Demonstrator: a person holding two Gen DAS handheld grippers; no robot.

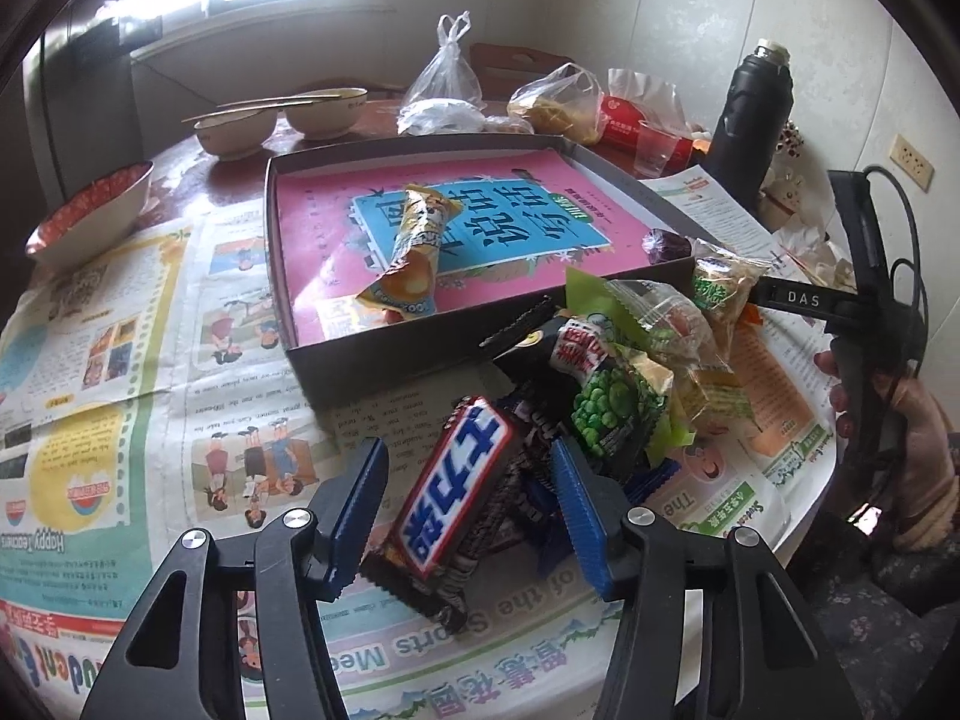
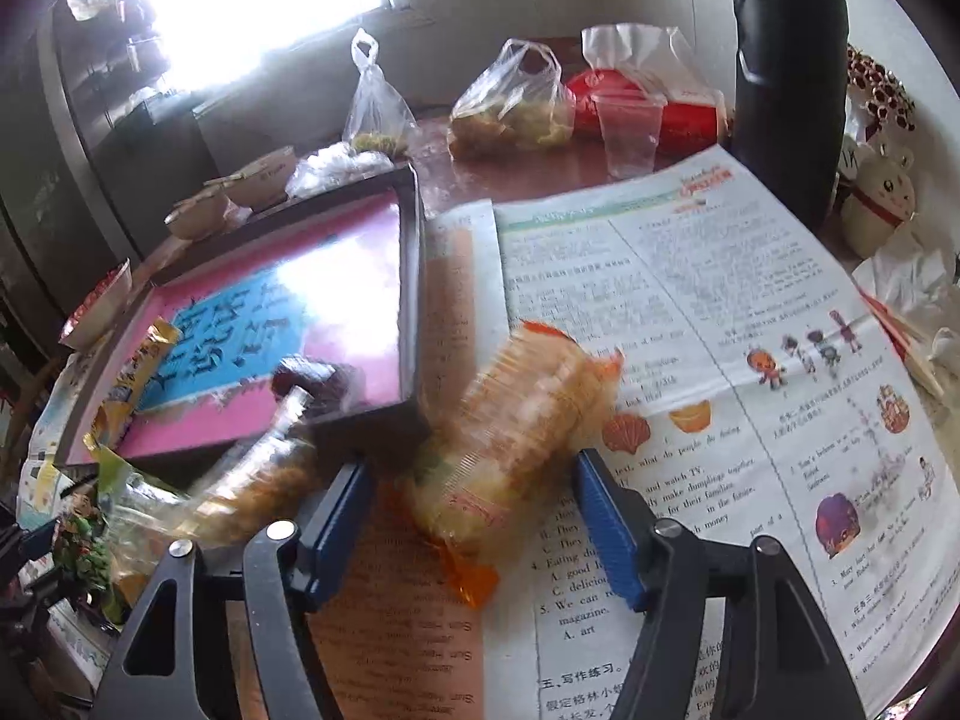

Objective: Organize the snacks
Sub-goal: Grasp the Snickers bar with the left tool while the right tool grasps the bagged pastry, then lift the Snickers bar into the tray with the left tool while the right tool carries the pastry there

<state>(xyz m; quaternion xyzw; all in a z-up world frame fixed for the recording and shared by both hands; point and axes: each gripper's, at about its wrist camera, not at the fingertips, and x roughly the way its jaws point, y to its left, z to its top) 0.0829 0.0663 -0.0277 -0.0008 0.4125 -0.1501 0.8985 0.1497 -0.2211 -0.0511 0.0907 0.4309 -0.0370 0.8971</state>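
Note:
A red, white and blue chocolate bar point(image 1: 456, 480) lies tilted on a heap of dark wrappers. My left gripper point(image 1: 468, 447) is open around it, and newspaper shows beside the left pad. Behind the bar lie a green pea packet point(image 1: 618, 408) and clear packets point(image 1: 720, 288). The dark shallow box point(image 1: 282, 240) with a pink liner holds a yellow packet point(image 1: 414, 246) and a dark purple sweet point(image 1: 666, 246). My right gripper point(image 2: 473, 462) is open around a blurred orange cracker packet point(image 2: 510, 432), just outside the box's corner point(image 2: 411, 300). A clear packet point(image 2: 264, 474) lies left of it.
Newspaper point(image 1: 150, 360) covers the round table. Behind the box stand two bowls with chopsticks point(image 1: 276, 117), tied plastic bags point(image 1: 444, 84), a plastic cup point(image 2: 627, 132) and a tall black flask point(image 2: 786, 60). A red-patterned bowl point(image 1: 90, 210) sits at left. A hand point(image 1: 900, 432) holds the other tool.

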